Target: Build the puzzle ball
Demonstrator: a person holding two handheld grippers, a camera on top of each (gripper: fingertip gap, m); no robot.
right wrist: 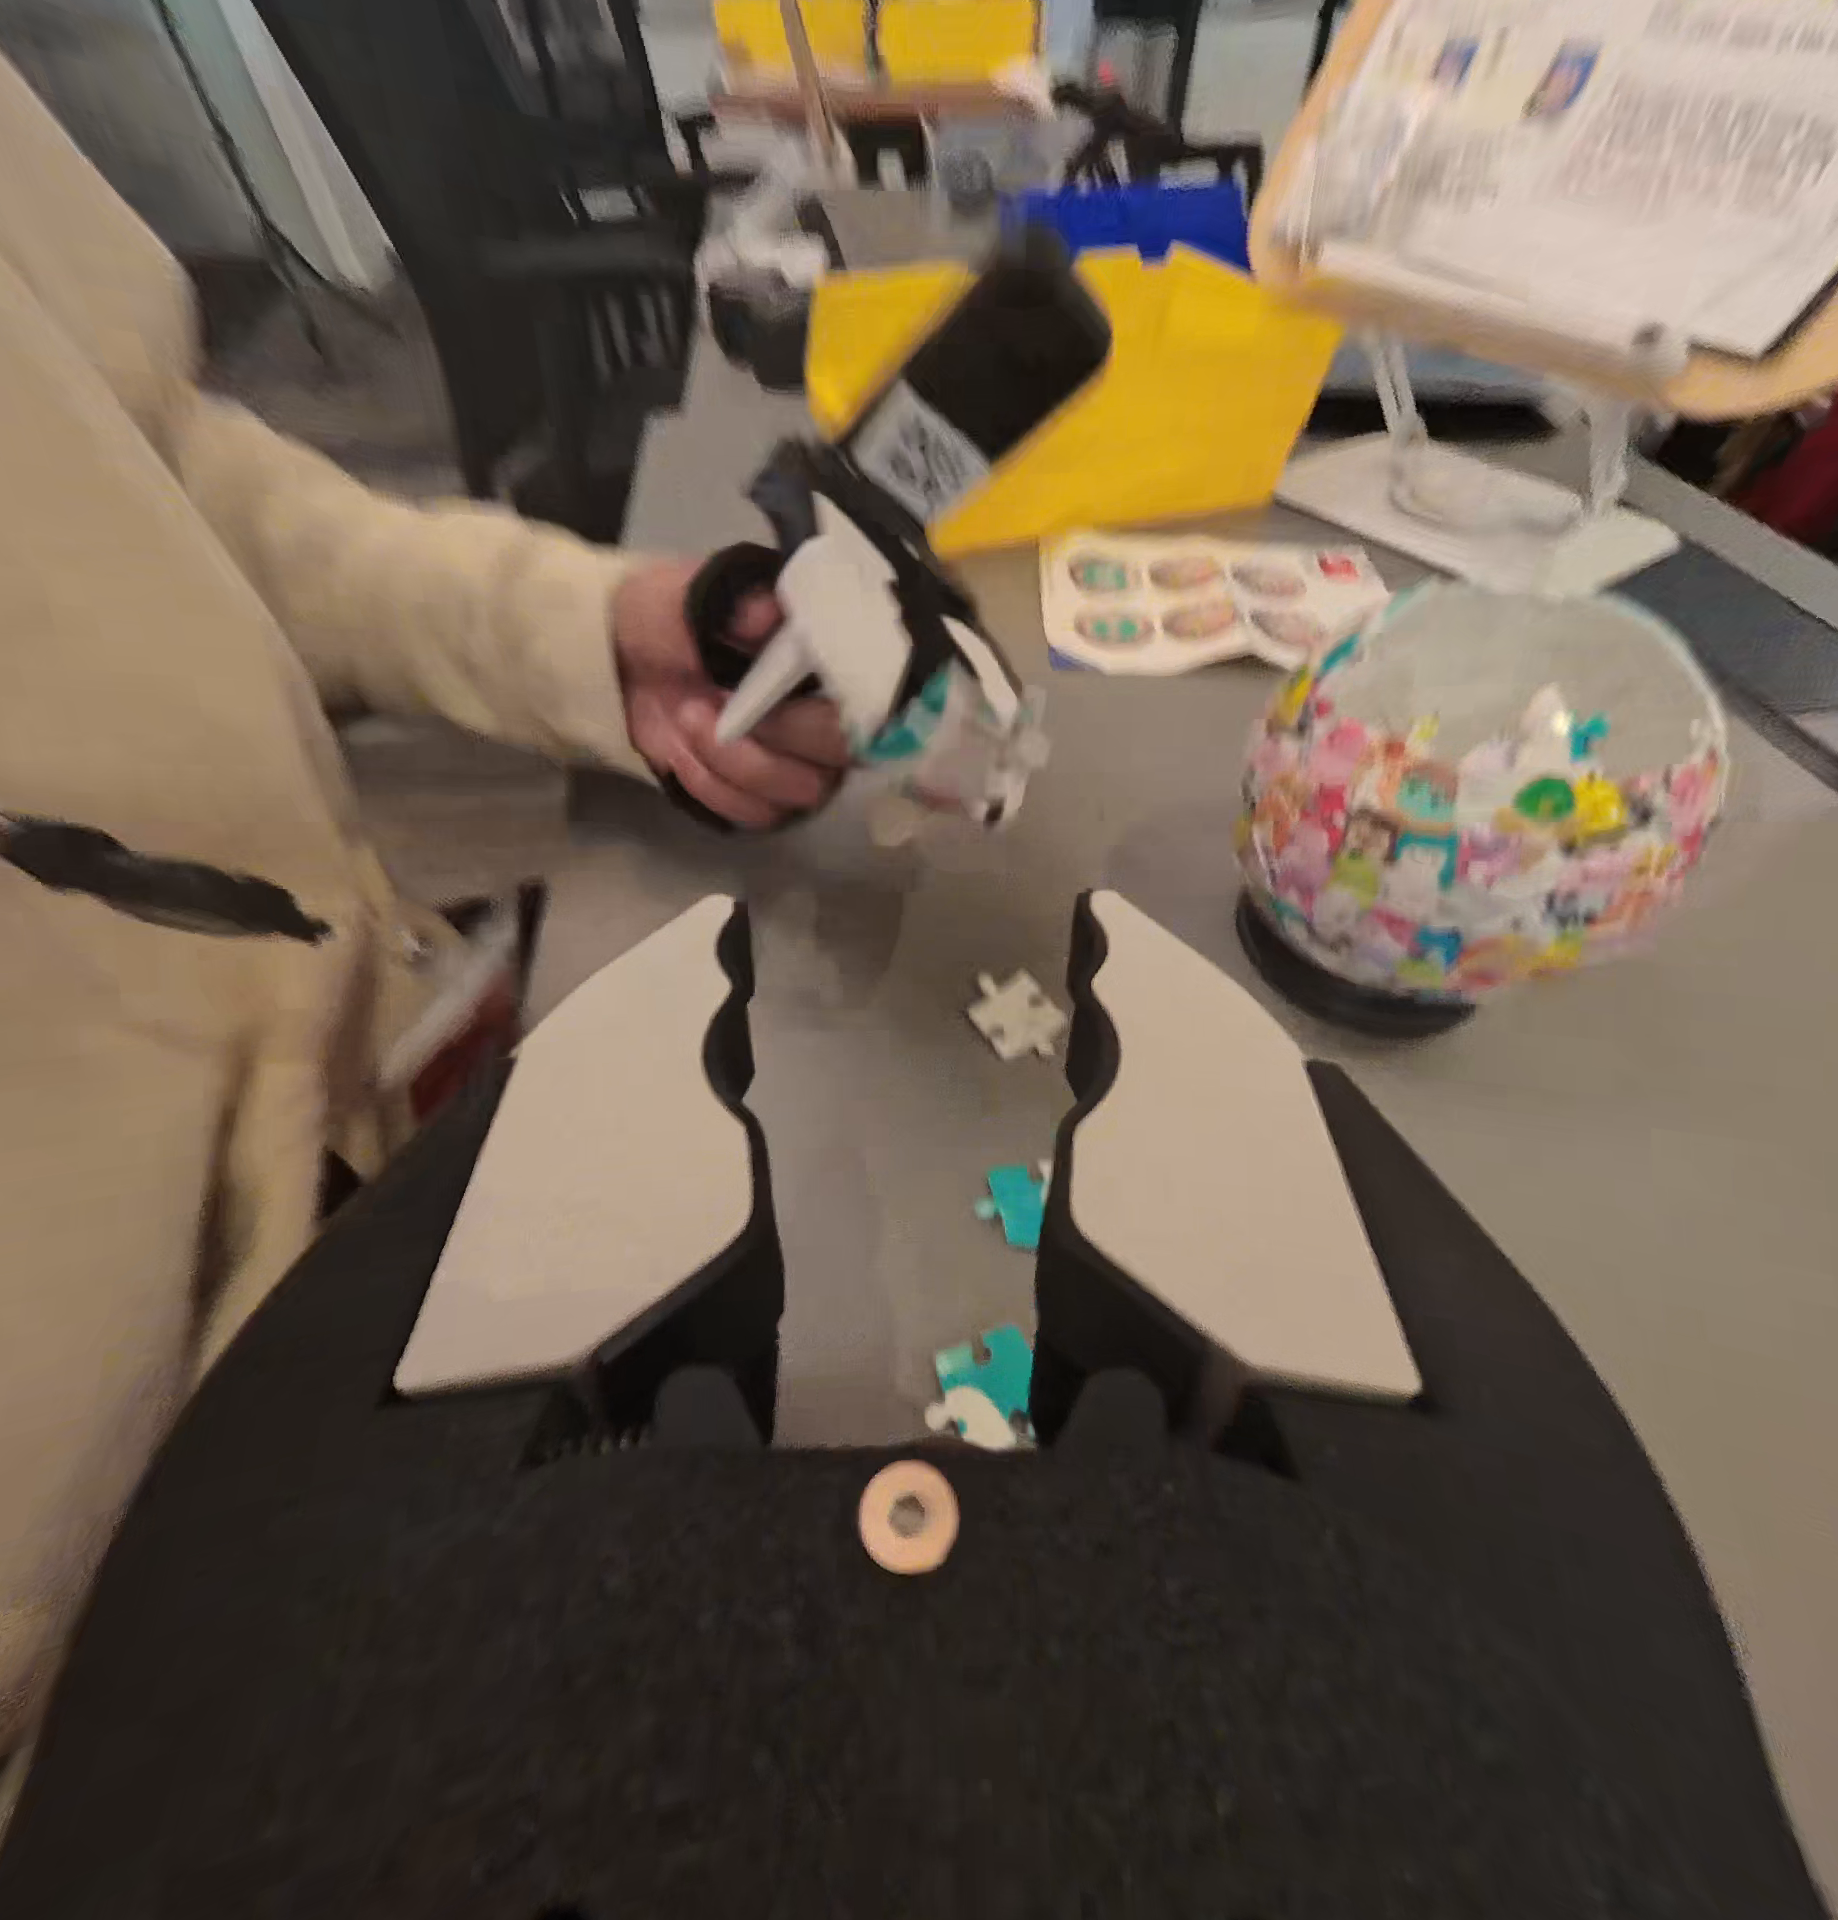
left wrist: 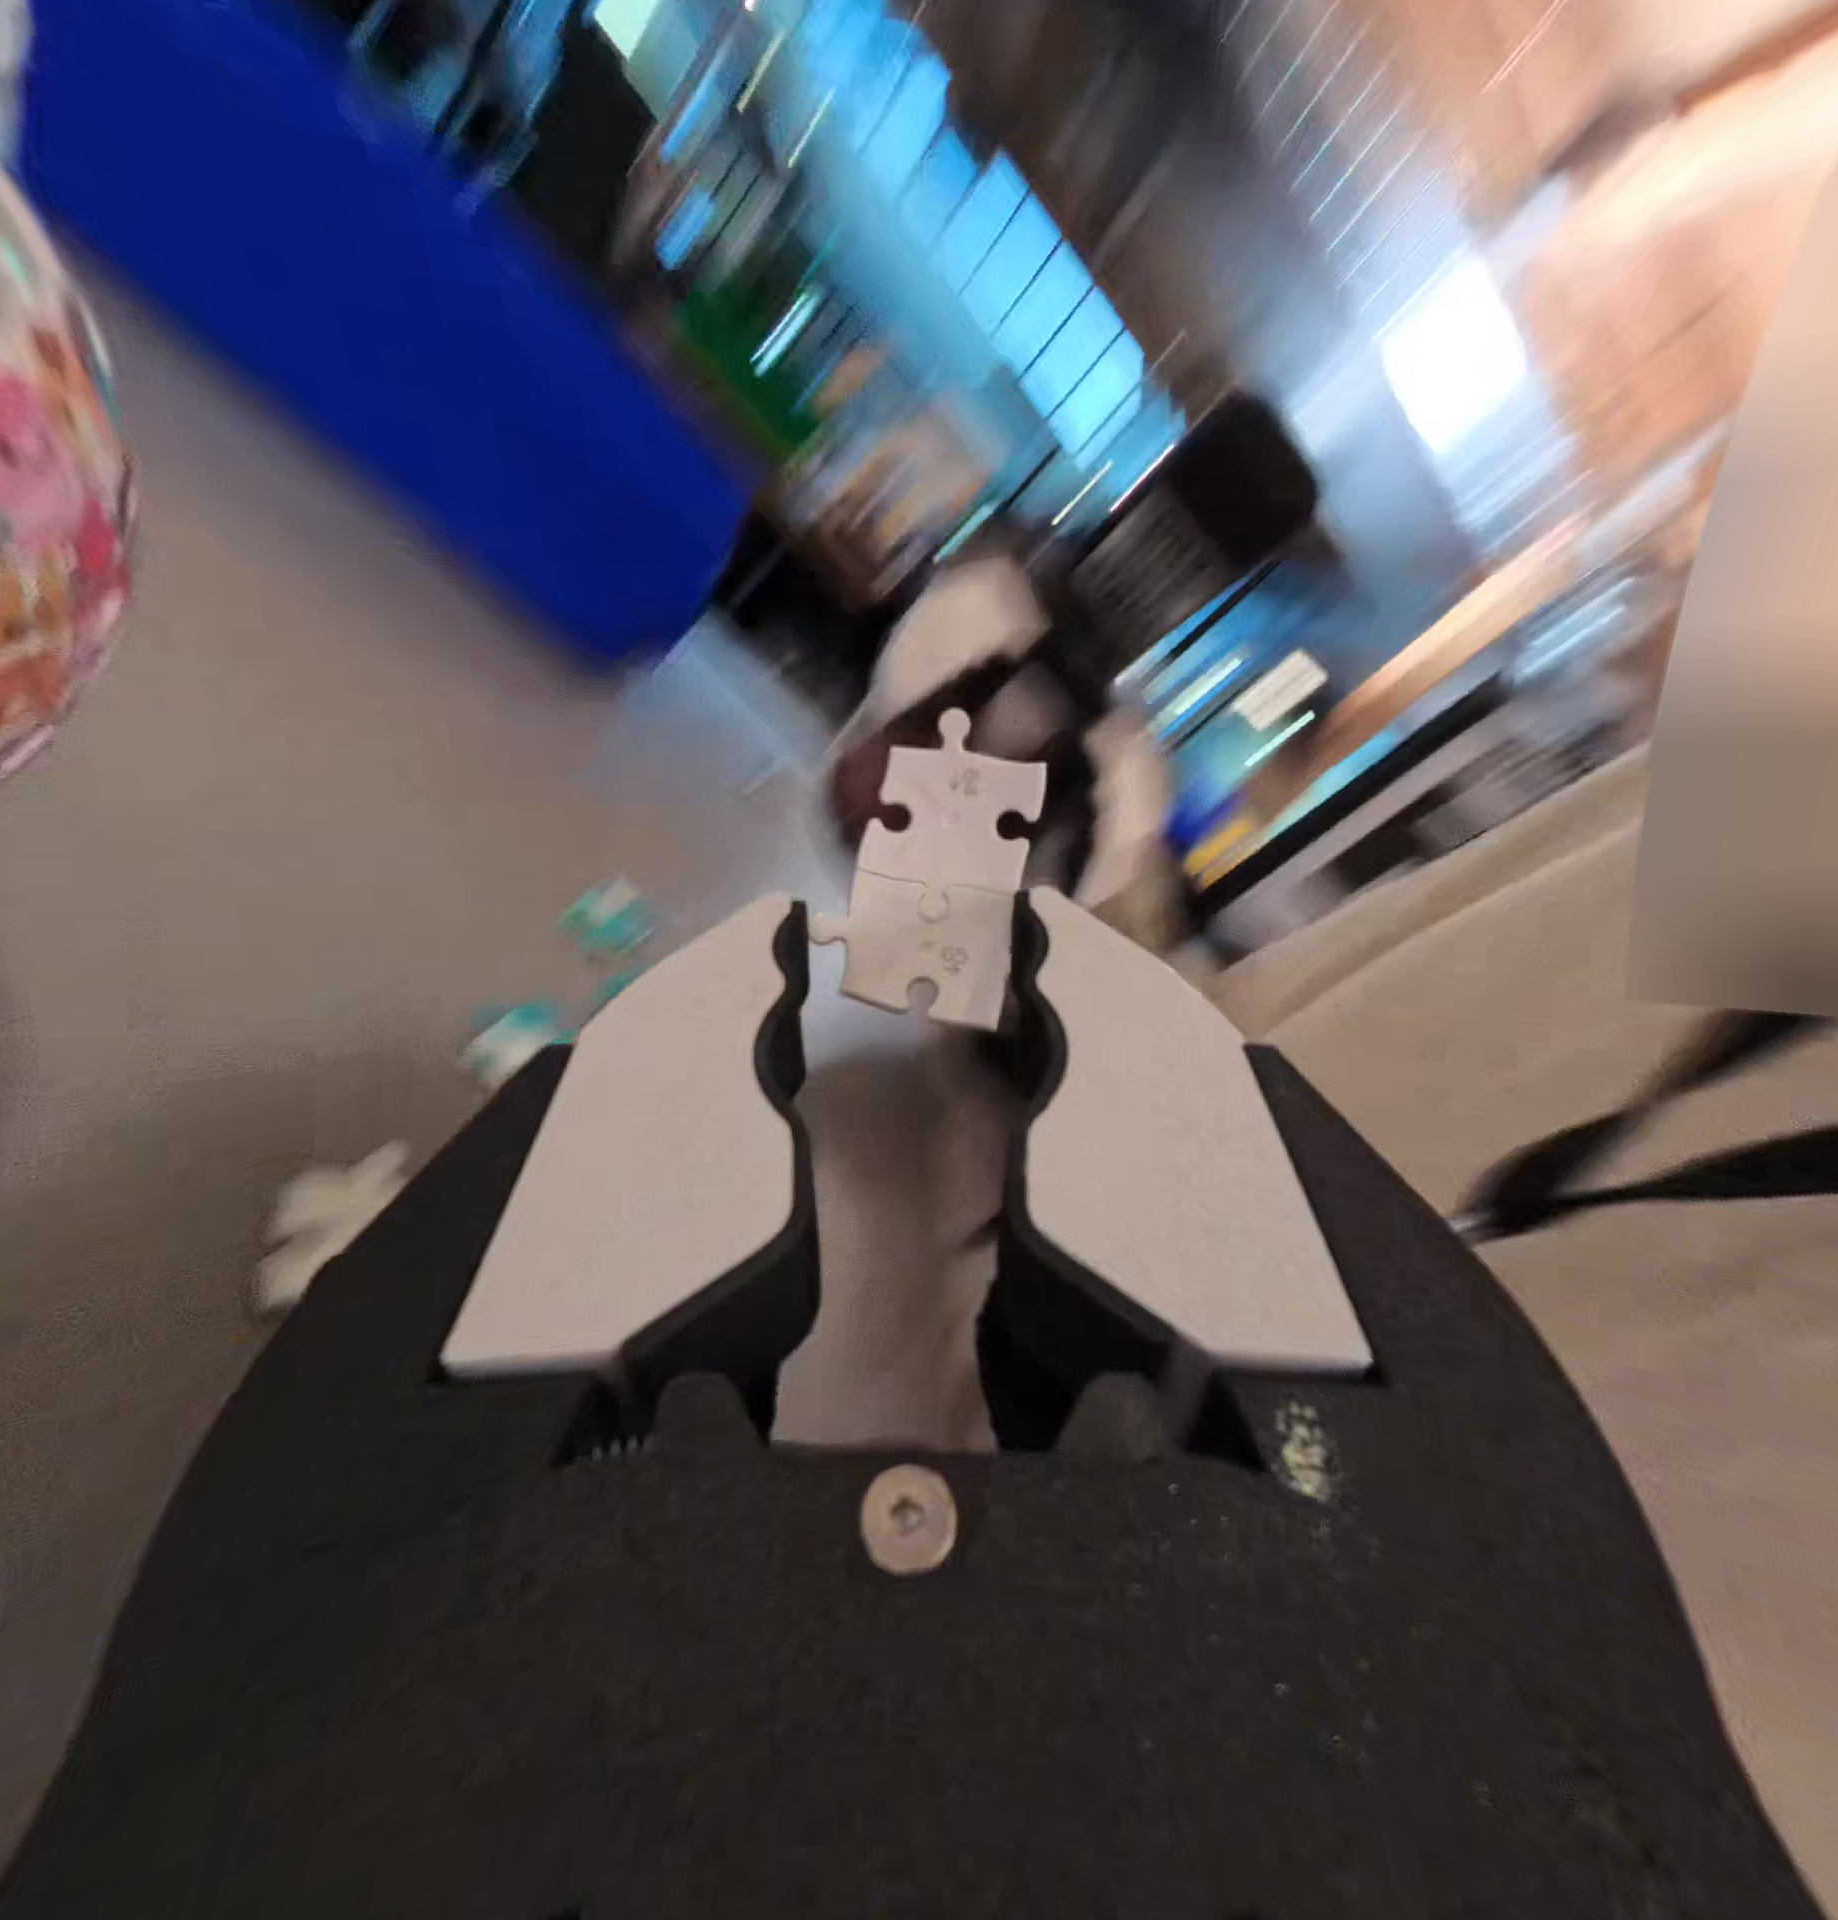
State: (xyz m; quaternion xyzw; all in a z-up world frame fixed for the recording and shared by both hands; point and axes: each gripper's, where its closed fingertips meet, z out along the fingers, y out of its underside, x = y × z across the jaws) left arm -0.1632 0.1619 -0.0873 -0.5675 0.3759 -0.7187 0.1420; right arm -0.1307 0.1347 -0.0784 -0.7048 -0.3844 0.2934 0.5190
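In the left wrist view the left gripper point(left wrist: 915, 935) fills the lower half of the frame, its two grey fingers point(left wrist: 676, 1091) drawn in on a pair of joined puzzle pieces point(left wrist: 941, 883) that stand white side up at the centre; the lower piece sits between the fingertips, pressed against the finger on the right side, with its small knob reaching the finger on the left. Behind them everything is smeared by motion: a blue box point(left wrist: 375, 312) fills the upper left, the colourful puzzle ball point(left wrist: 32, 540) shows at the far left edge, and a few loose pieces point(left wrist: 603, 914) lie blurred on the grey table point(left wrist: 271, 883) left of centre. In the right wrist view the right gripper point(right wrist: 910, 935) takes up the lower half with its fingers point(right wrist: 1185, 1143) apart and nothing between them. Seen through the gap, a white loose piece point(right wrist: 1014, 1013) lies near the right fingertip, with a teal piece point(right wrist: 1014, 1205) and another teal and white piece point(right wrist: 982, 1382) lower down. The half-built puzzle ball point(right wrist: 1476, 821) stands on a dark base point(right wrist: 1341, 997) at the right of the frame, open at the top. At centre left a hand point(right wrist: 707, 727) in a cream sleeve point(right wrist: 427, 623) holds the other gripper with the joined pieces point(right wrist: 956, 758), above the table. A yellow bag point(right wrist: 1185, 405) sits behind, a printed sheet point(right wrist: 1206, 603) lies flat beside it
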